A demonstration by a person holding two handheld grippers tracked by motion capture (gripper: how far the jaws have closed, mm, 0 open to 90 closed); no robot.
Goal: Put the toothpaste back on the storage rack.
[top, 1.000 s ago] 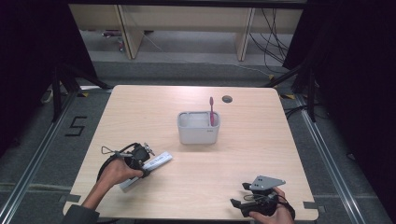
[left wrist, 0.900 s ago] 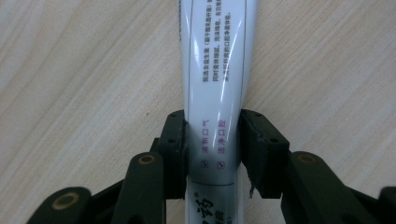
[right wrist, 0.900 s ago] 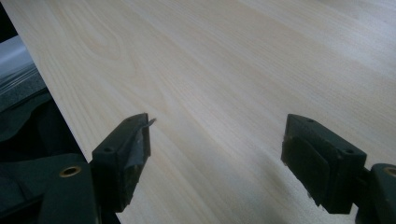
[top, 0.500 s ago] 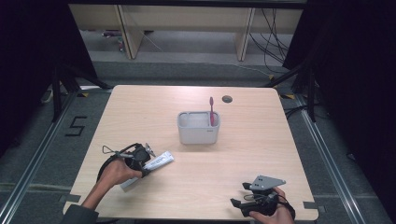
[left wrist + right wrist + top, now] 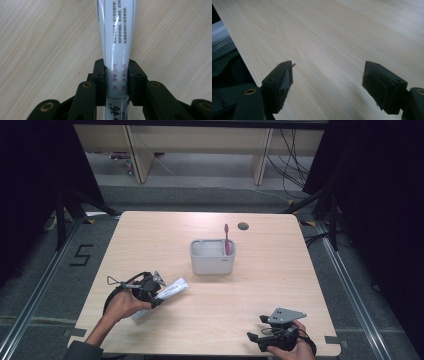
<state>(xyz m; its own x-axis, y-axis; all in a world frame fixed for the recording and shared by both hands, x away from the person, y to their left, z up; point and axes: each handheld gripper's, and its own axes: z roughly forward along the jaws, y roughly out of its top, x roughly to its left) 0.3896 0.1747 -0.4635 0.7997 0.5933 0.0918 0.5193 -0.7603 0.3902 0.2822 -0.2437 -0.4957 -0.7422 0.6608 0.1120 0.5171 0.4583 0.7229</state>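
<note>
Left claw (image 5: 116,82) has just been closing & now pinches the white plastic toothpaste tube (image 5: 116,37) near one end, tube lying flat on the pale wood worktop (image 5: 280,285). Tube's long axis runs straight out from the claw, toward the grey plastic holder w/ pink toothbrush (image 5: 212,256). Right claw (image 5: 329,82) wide, holding nothing, well apart
</note>
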